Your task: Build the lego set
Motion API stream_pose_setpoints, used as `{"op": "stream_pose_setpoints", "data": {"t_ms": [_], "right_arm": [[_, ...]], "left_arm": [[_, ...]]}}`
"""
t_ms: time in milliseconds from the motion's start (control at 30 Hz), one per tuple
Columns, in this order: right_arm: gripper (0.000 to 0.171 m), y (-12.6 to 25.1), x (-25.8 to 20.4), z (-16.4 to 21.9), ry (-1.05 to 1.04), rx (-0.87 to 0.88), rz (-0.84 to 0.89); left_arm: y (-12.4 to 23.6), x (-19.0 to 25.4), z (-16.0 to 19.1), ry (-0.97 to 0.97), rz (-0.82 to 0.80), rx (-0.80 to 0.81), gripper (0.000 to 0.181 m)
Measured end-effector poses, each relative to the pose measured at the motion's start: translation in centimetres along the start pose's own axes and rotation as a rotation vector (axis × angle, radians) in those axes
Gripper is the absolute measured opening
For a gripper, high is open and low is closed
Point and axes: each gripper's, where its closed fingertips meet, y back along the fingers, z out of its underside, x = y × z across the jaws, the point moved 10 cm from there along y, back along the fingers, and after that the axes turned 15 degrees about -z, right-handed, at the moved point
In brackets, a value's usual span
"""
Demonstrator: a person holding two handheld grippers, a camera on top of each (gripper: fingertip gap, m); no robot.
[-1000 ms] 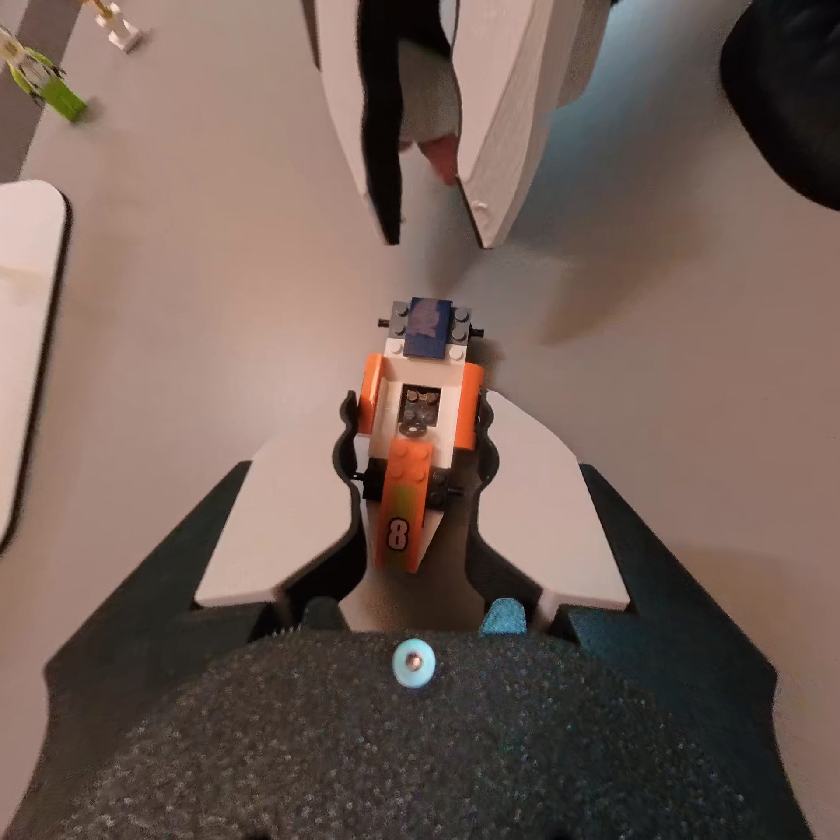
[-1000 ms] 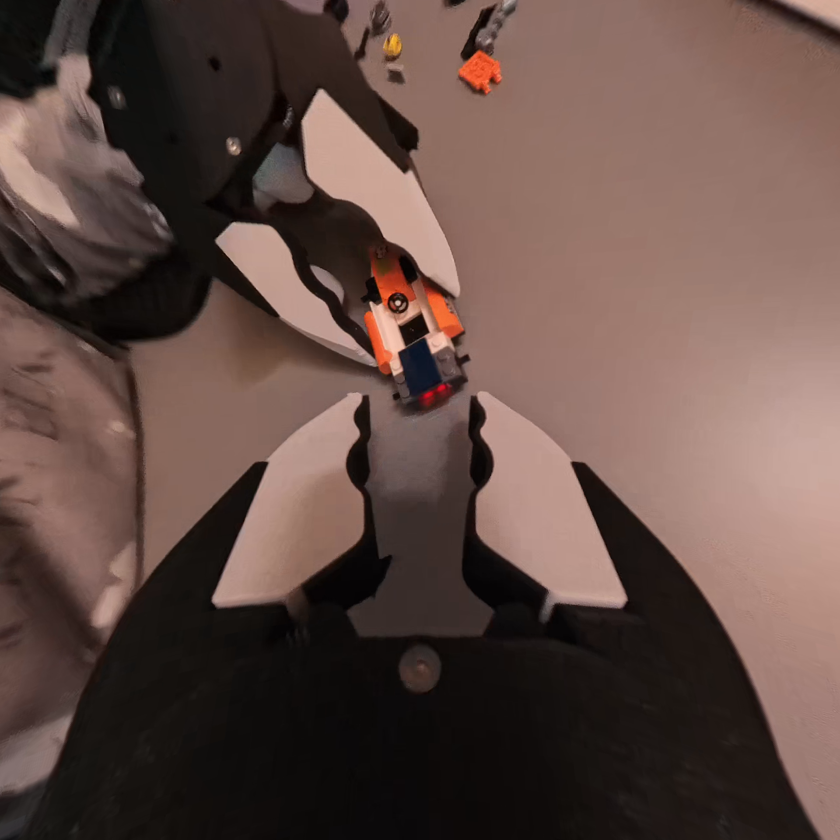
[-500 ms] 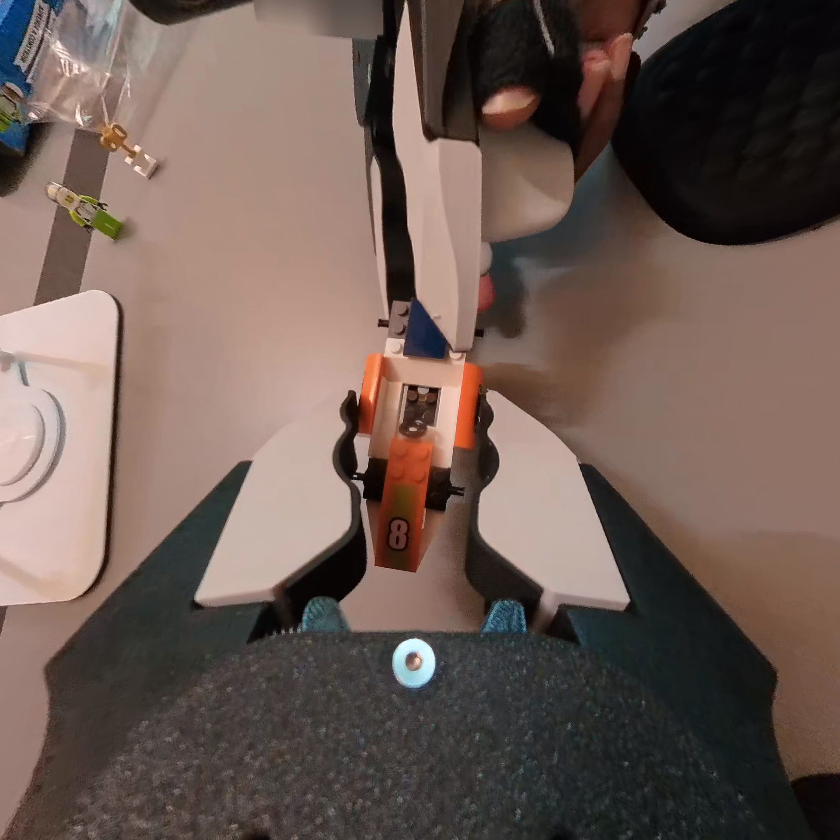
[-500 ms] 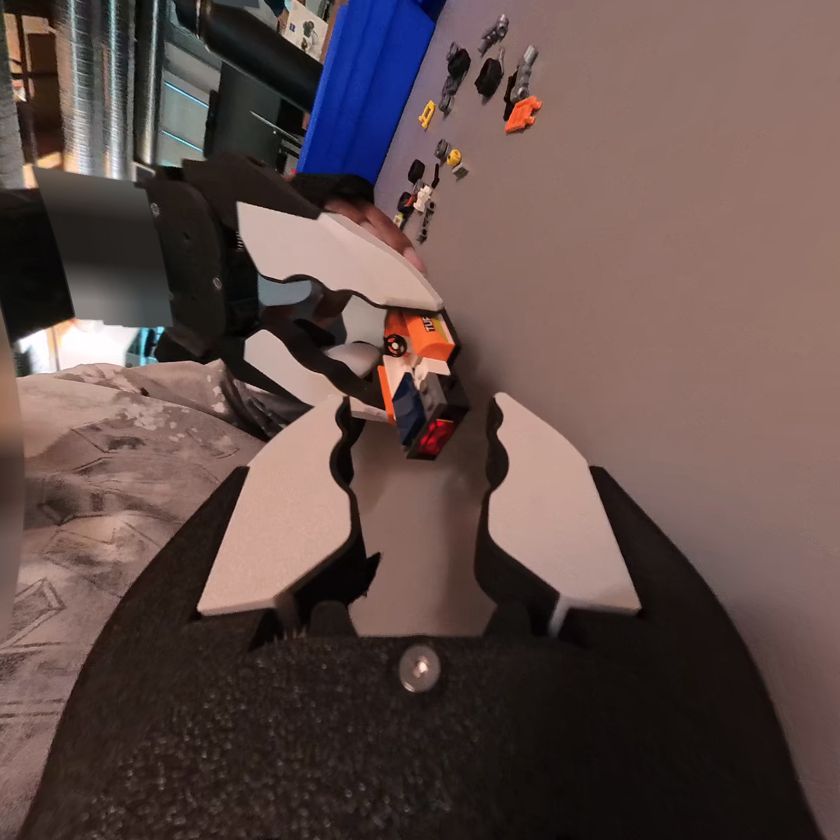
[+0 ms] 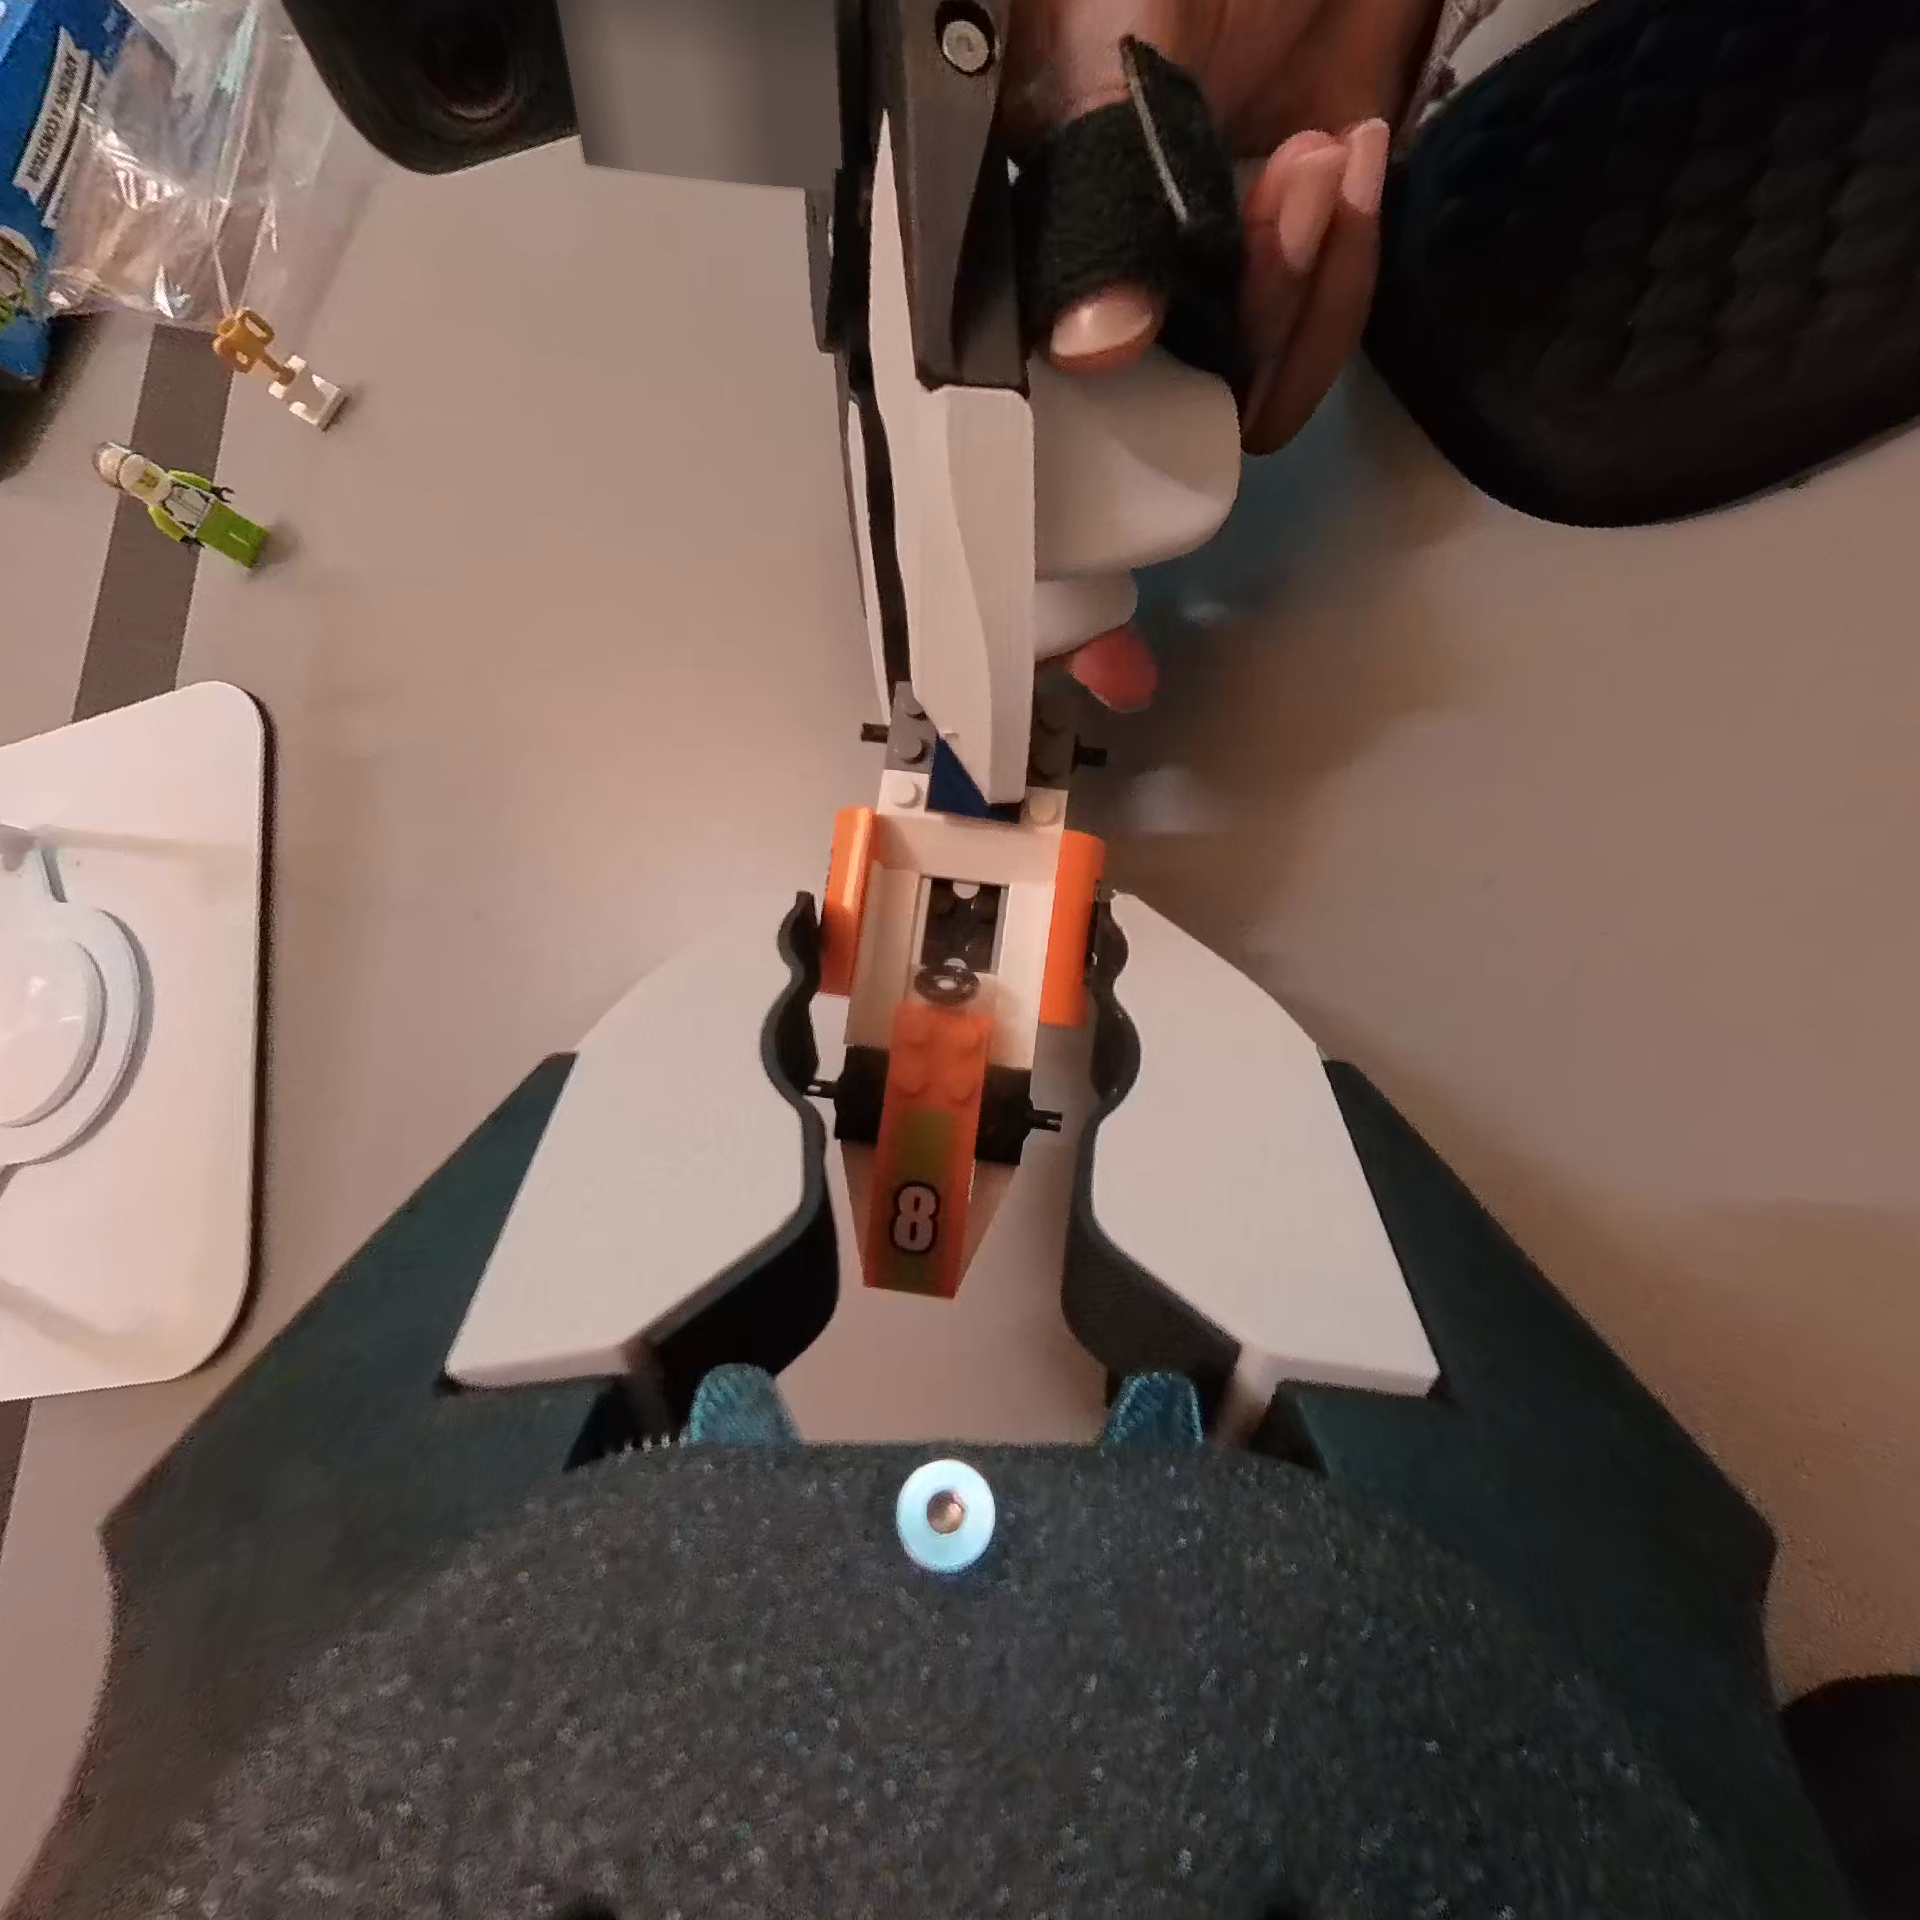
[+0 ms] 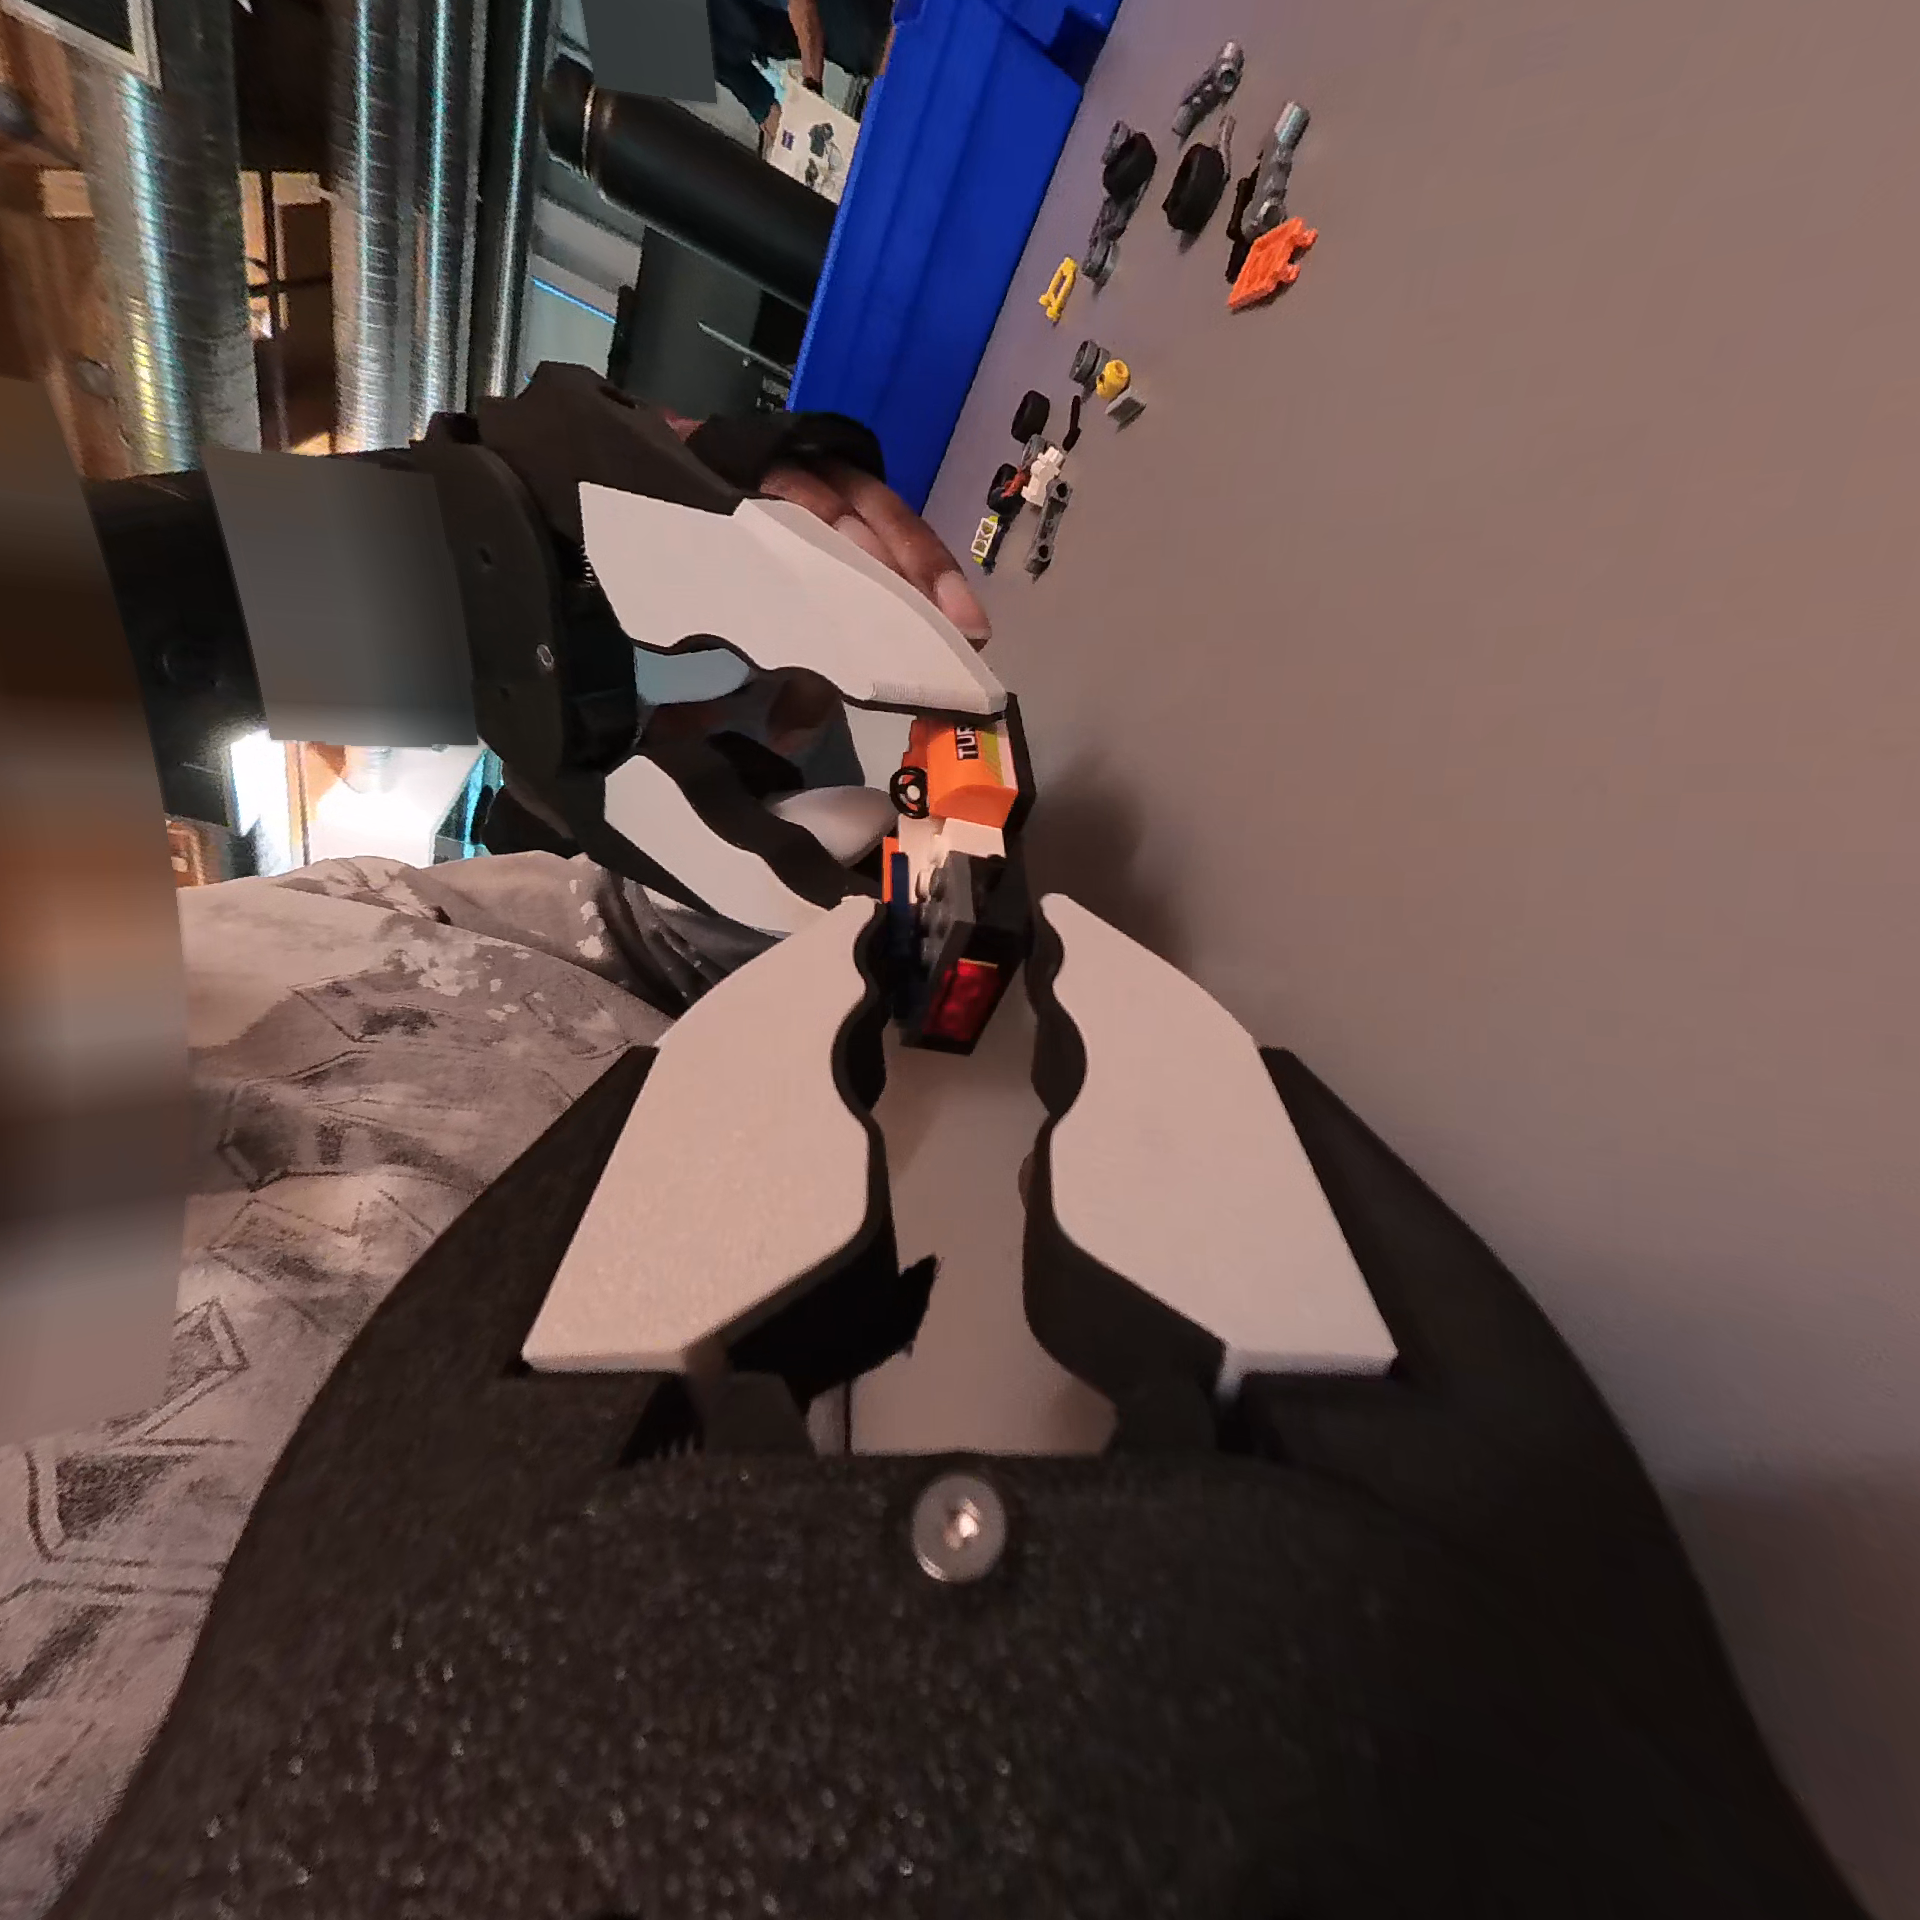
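At frame centre, the left gripper (image 5: 951, 971) jaws clamp the orange car (image 5: 956, 997) steady on the tabletop (image 5: 540, 582), so the right gripper (image 6: 948, 982) jaws can pinch its rear narrowly, likely seating the blue piece (image 6: 902, 940).

Overall light: I read warm, moderately dim indoor light in both views.
Table tone: table (image 5: 520, 727) looks beige-grey in the left wrist view, mauve-grey (image 6: 1558, 727) in the right.
Shadows: soft; a dark patch lies on the table just beside the lego car (image 6: 961, 831), another right of it (image 5: 961, 997) in the left view.
Glare: a bright spot behind the left gripper (image 6: 925, 800), low at far left.
Focus: the car is sharp; gripper bodies at the bottom edges are soft.
Distortion: strong fisheye, edges bowed; right view tilted sideways.
Overlay: flat grey and smeared patches in the left part of the right view.
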Motion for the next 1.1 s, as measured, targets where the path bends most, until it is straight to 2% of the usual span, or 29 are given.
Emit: {"op": "stream_pose_setpoints", "data": {"t_ms": [300, 333, 400, 433, 467, 500, 567, 667, 833, 1000, 1100], "right_arm": [[0.019, 0.1, -1.0, 0.8, 0.072, 0.02, 0.028], [0.019, 0.1, -1.1, 1.0, 0.106, 0.008, 0.052], [0.019, -0.2, -1.4, 1.2, 0.176, -0.01, 0.062], [0.019, -0.2, -1.6, 1.2, 0.199, 0.0, 0.055], [0.019, 0.0, -1.9, 1.0, 0.226, 0.007, 0.064], [0.019, 0.2, -2.1, 0.9, 0.265, -0.005, 0.091], [0.019, 0.4, -2.8, 1.0, 0.387, -0.067, 0.166], [0.019, -0.2, -4.2, 1.7, 0.636, -0.209, 0.286], [0.019, -1.8, -6.4, 2.5, 0.935, -0.381, 0.382], [0.019, -2.4, -7.8, 2.9, 1.104, -0.468, 0.428], [0.019, -2.2, -8.2, 2.9, 1.135, -0.487, 0.453]], "left_arm": [[0.5, 0.7, -0.9, -0.078, -0.034, 0.058, 0.047], [0.7, 0.6, -1.1, -0.067, -0.054, 0.095, 0.033], [1.3, 0.5, -1.7, -0.046, -0.07, 0.209, 0.02], [1.4, 0.4, -1.7, -0.064, -0.078, 0.163, 0.038], [1.5, 0.1, -1.6, -0.066, -0.1, 0.123, 0.047], [1.8, -0.3, -1.5, -0.039, -0.098, 0.134, 0.047], [2.2, -0.9, -1.2, 0.044, -0.066, 0.176, 0.041], [2.0, -1.1, -1.0, 0.099, 0.009, 0.182, 0.047], [1.3, 0.6, -1.8, 0.041, 0.126, 0.163, 0.047], [1.0, 1.4, -2.2, 0.008, 0.127, 0.154, 0.029], [1.0, 1.6, -2.5, 0.012, 0.123, 0.17, 0.02]]}}
